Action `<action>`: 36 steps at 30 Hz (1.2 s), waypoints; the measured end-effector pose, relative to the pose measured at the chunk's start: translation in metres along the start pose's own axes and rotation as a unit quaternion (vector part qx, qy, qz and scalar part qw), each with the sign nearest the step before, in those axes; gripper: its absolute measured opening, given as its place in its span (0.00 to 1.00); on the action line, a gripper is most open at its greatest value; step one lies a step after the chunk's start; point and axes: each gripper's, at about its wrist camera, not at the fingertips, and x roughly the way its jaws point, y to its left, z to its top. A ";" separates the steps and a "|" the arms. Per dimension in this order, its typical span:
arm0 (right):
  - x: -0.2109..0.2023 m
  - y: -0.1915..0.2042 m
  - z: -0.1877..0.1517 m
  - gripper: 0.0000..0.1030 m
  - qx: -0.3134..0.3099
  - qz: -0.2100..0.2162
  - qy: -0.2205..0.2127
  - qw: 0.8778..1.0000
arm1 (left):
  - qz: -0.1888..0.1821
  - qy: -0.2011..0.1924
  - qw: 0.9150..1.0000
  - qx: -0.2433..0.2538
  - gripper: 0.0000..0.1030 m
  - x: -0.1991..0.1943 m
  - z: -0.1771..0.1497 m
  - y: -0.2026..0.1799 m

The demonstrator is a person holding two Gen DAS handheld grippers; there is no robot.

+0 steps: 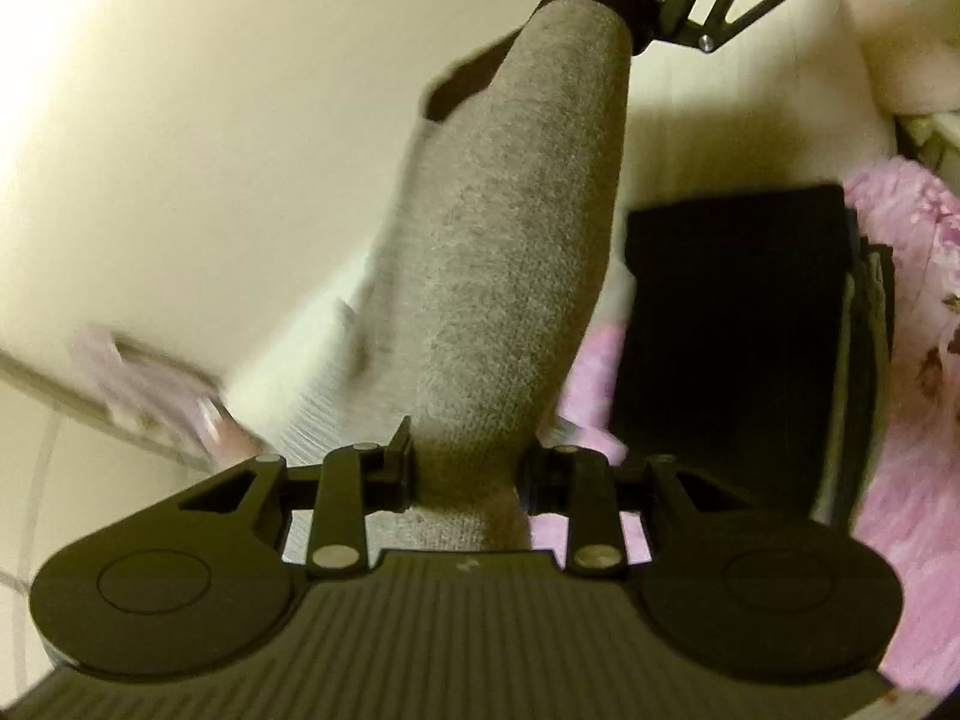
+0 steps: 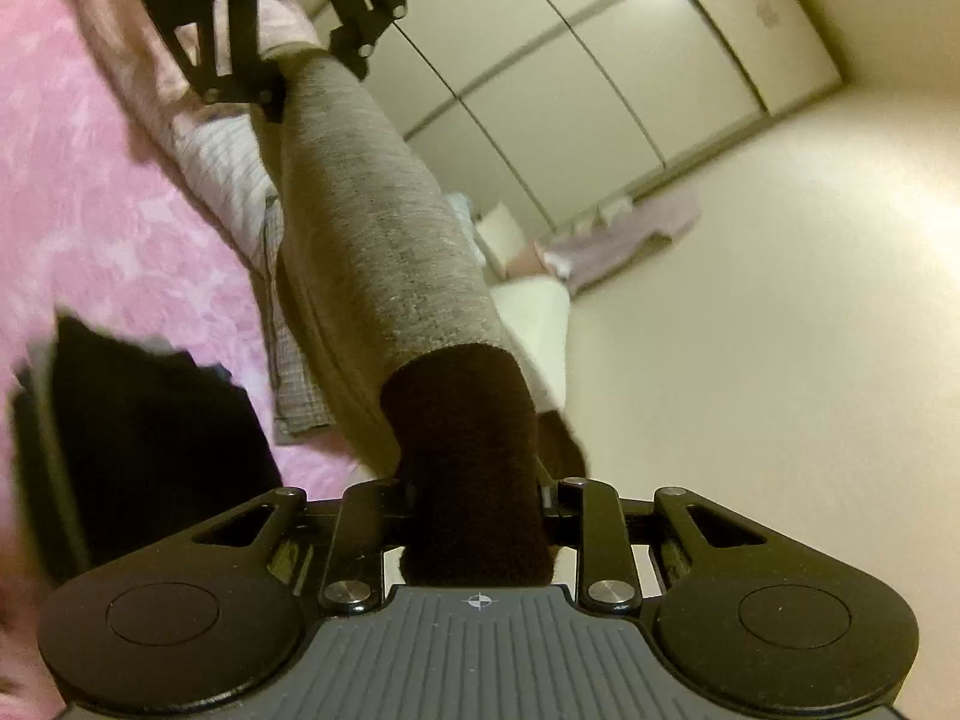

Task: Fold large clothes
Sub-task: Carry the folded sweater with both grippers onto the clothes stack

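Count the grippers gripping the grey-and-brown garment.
2. The left gripper clamps the garment's grey end; the right gripper clamps its brown end, the cloth stretched between them above the pink bedspread.

Long grey knitted garment with a dark brown end stretching in the air between the left tool and the right tool, hanging above the pink fleecy bed cover, folded black clothes stack lying on that cover beside the garment, pale wardrobe doors standing behind
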 end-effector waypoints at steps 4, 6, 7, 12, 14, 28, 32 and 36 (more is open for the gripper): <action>0.049 0.077 -0.077 0.24 -0.022 0.084 0.009 0.996 | -0.060 0.067 0.996 0.004 0.26 0.067 -0.029 -0.115; 0.058 0.110 -0.105 0.25 -0.040 0.129 0.023 0.991 | -0.028 0.067 0.997 0.025 0.26 0.072 -0.037 -0.152; 0.053 0.121 -0.113 0.27 -0.055 0.120 0.010 0.991 | -0.014 0.063 0.998 0.018 0.26 0.070 -0.036 -0.155; 0.034 0.115 -0.122 0.32 -0.047 0.098 0.000 0.994 | -0.017 0.067 0.998 0.007 0.29 0.059 -0.040 -0.143; 0.030 0.107 -0.123 0.32 -0.034 0.089 0.003 0.995 | -0.017 0.072 0.997 0.025 0.28 0.056 -0.053 -0.138; 0.035 0.112 -0.109 0.20 0.031 0.079 0.043 0.995 | 0.008 0.071 0.997 0.009 0.17 0.064 -0.061 -0.161; 0.033 0.133 -0.119 0.20 0.008 0.095 0.054 0.994 | 0.009 0.076 0.997 0.000 0.16 0.068 -0.061 -0.162; 0.040 0.140 -0.121 0.19 0.028 0.095 0.062 0.993 | 0.012 0.071 0.997 0.003 0.16 0.070 -0.060 -0.170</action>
